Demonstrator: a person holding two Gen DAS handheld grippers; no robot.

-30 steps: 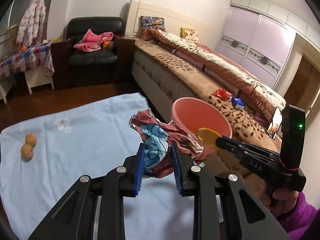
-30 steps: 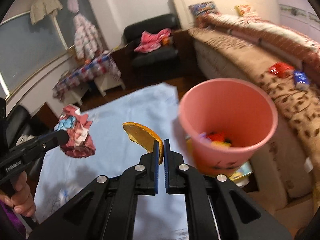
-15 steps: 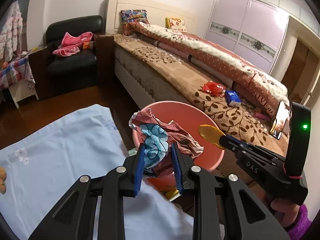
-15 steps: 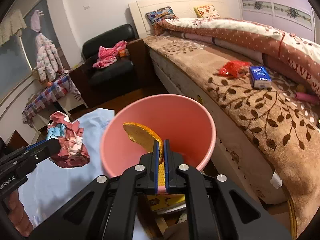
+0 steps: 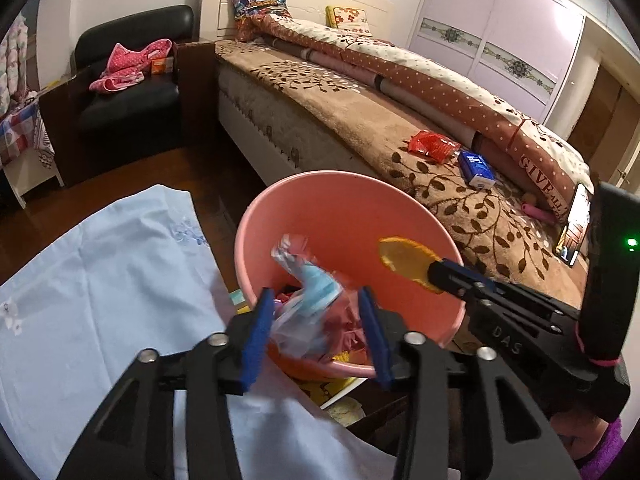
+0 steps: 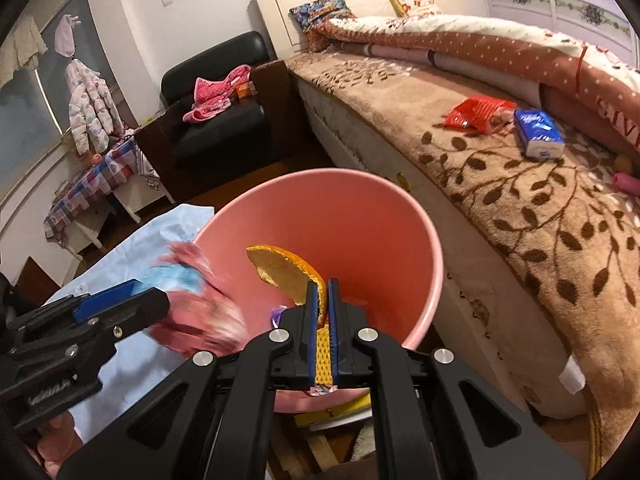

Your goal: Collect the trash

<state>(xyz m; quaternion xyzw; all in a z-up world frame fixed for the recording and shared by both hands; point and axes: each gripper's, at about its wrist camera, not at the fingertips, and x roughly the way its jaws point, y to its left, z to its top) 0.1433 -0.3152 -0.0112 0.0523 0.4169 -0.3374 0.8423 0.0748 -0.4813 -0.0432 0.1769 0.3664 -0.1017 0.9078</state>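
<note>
- Crumpled wrapper (image 5: 308,292): pink/blue, motion-blurred, sits btwn the left gripper (image 5: 316,320) fingers but no pad contact visible; fingers spread wide. Judged: released so it drops into the bin.
- Wrapper pos.: directly over the pink bin (image 5: 344,184) mouth, just ahead of the fingertips, so a free fall should land inside, not on the surface.
- Orange peel (image 6: 286,272): clamped at its lower edge btwn the right gripper (image 6: 323,292) fingers, which are narrow w/ only the peel btwn the pads. Peel stands up ahead of the tips, inside the rim outline of the bin.
- Judged: right side holds until the wrapper clears, then opens; both grippers are staged over one opening to save a trip.
- Bin interior: other trash already at the bottom, partly hidden by fingers.
- Light-blue cloth (image 5: 100,272) covers the surface, left of the left fingers; bin stands at its edge.
- Bed (image 6: 520,184) lies beyond/right of the right fingers; red packet (image 6: 476,114) and blue tissue pack (image 6: 538,132) on it, well apart from the bin.
</note>
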